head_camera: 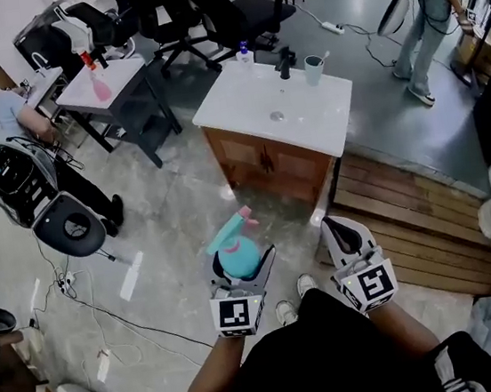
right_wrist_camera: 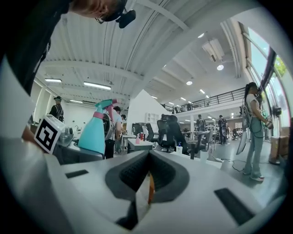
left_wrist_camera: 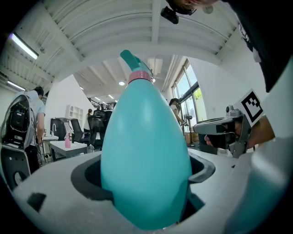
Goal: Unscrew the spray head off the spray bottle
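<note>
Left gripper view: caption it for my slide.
Left claw grips a teal spray bottle, its spray head on top.

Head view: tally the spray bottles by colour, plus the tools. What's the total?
teal spray bottle: 1, clamped in the left tool
pink spray bottle: 1, standing on the small table
tools: 2, the left tool and the right tool, which is shut and empty
Total: 4

floor point(head_camera: 170, 236) pale, glossy | wooden vanity point(head_camera: 264, 163) white top | black office chairs point(head_camera: 244, 16) | ceiling strip lights point(right_wrist_camera: 97, 85) lit
</note>
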A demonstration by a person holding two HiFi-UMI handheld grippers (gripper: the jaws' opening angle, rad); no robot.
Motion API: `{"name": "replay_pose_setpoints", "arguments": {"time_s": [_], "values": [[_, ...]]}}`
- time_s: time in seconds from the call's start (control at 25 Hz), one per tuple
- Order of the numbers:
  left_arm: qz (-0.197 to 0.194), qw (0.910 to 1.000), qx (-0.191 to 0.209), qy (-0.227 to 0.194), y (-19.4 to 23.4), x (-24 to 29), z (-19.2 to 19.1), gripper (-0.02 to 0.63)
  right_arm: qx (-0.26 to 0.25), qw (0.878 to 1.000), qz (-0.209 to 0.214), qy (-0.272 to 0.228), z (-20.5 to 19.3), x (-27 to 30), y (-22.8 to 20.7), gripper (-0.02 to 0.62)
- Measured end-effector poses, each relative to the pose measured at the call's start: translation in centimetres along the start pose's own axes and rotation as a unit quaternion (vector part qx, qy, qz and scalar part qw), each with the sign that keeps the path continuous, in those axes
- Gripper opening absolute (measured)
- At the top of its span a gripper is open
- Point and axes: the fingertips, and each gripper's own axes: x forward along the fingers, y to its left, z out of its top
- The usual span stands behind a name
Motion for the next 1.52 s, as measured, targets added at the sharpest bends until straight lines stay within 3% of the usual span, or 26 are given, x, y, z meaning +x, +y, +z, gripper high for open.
{"name": "replay_pose_setpoints", "arguments": {"time_s": [0.44,1.04,1.52], "values": [[-0.018,0.9996,-0.019,0.01,1.7,4.1,-1.0,0.465,0.014,1.0,-0.007,0.0,-1.1,4.0,-2.6,0.005],[-0.057,0.9978,0.005,0.032,5.5,19.1,-0.3,0.465,0.034,0.999,-0.035,-0.006,-2.2,14.5,-13.6,0.005],[-0.069,0.9969,0.002,0.036,8.5,29.5,-0.3,0.465,0.031,0.999,-0.04,-0.002,-2.8,21.3,-20.7,0.005]]}}
